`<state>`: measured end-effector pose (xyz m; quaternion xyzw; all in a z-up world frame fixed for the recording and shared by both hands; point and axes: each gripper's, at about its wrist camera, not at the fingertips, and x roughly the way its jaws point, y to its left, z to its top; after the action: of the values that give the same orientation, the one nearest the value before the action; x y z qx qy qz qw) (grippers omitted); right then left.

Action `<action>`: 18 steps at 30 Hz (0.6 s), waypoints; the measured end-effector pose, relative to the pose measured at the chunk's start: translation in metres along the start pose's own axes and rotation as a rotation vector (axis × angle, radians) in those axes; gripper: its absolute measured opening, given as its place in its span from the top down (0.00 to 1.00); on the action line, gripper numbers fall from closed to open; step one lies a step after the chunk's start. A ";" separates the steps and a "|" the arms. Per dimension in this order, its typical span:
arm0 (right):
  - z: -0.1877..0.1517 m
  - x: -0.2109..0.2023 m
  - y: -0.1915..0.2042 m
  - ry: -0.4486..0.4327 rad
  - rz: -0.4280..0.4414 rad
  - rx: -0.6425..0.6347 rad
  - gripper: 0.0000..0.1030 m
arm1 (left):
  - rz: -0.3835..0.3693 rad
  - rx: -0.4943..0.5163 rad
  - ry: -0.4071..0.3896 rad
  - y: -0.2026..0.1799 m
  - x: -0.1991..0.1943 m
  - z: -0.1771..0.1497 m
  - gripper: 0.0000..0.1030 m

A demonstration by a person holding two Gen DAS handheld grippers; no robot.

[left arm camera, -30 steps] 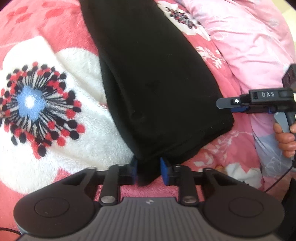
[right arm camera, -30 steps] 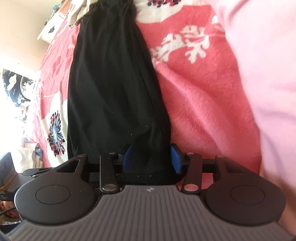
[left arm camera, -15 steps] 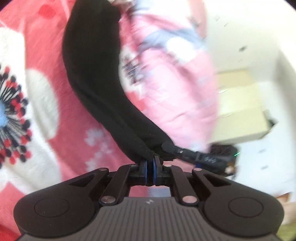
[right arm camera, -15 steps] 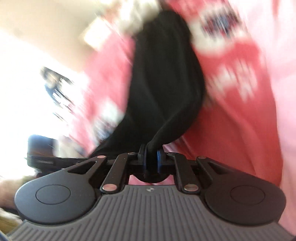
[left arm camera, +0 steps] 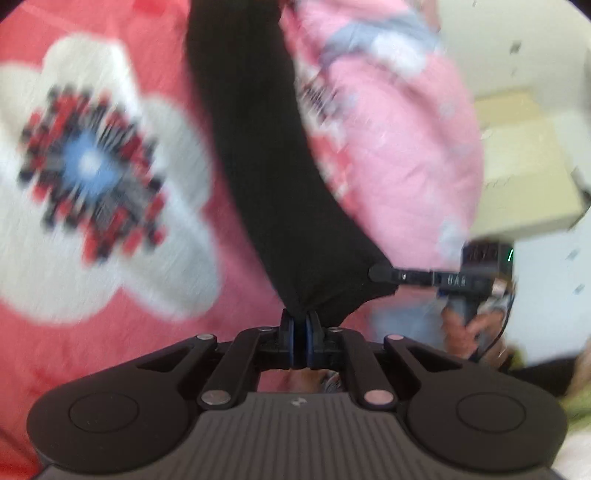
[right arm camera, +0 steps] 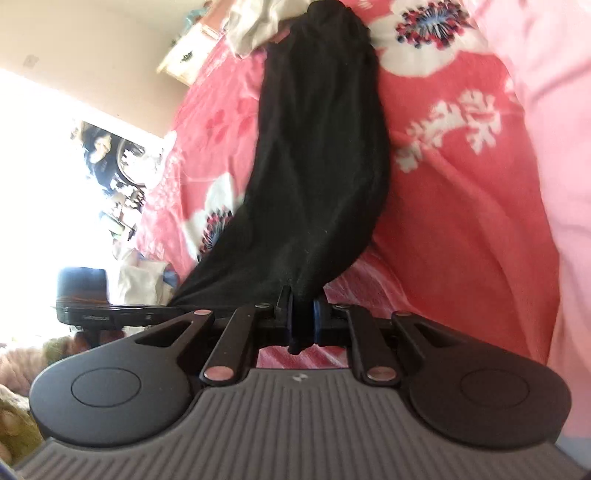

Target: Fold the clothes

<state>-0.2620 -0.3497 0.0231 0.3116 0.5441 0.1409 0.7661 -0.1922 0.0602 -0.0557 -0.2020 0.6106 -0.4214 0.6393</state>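
Observation:
A long black garment [left arm camera: 266, 177] stretches away over a red floral blanket [left arm camera: 92, 166]. My left gripper [left arm camera: 300, 325] is shut on its near corner. In the left wrist view my right gripper [left arm camera: 380, 274] holds the other near corner, with a hand below it. In the right wrist view the black garment [right arm camera: 317, 177] hangs lifted at its near end, and my right gripper [right arm camera: 300, 314] is shut on a pinch of it. My left gripper [right arm camera: 173, 308] shows at the left, gripping the opposite corner. The far end still lies on the red floral blanket [right arm camera: 461, 206].
A pink quilt [left arm camera: 399, 140] is bunched to the right of the garment. Light clothes [right arm camera: 255, 26] are piled at the bed's far end. A cardboard box [left arm camera: 524, 166] stands beyond the bed. A bright window and clutter [right arm camera: 110, 158] lie off to the left.
Both grippers closed on the near corners of the black garment and lifted that end off the blanket. The garment now hangs in a curve instead of lying flat.

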 end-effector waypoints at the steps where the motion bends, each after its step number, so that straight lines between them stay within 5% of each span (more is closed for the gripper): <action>1: -0.004 0.013 -0.007 0.052 -0.034 0.008 0.89 | 0.080 0.034 0.036 0.003 0.009 -0.003 0.94; 3: -0.012 0.035 -0.016 0.125 -0.126 0.008 0.85 | 0.225 0.067 0.148 0.016 0.028 -0.015 0.95; 5: -0.016 0.049 -0.018 0.172 -0.219 -0.022 0.84 | 0.267 0.109 0.187 0.018 0.025 -0.021 0.93; 8: -0.010 0.031 -0.002 0.134 -0.238 -0.110 0.84 | 0.300 0.248 0.108 -0.003 -0.002 -0.015 0.75; 12: 0.001 0.020 0.020 0.029 -0.269 -0.260 0.84 | 0.343 0.364 -0.046 -0.024 -0.026 0.005 0.74; 18: 0.008 0.058 0.030 -0.061 -0.250 -0.449 0.84 | 0.327 0.537 -0.074 -0.065 0.031 0.017 0.70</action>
<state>-0.2300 -0.2970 0.0003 0.0679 0.5100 0.1528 0.8437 -0.1983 -0.0048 -0.0213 0.0599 0.4782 -0.4515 0.7509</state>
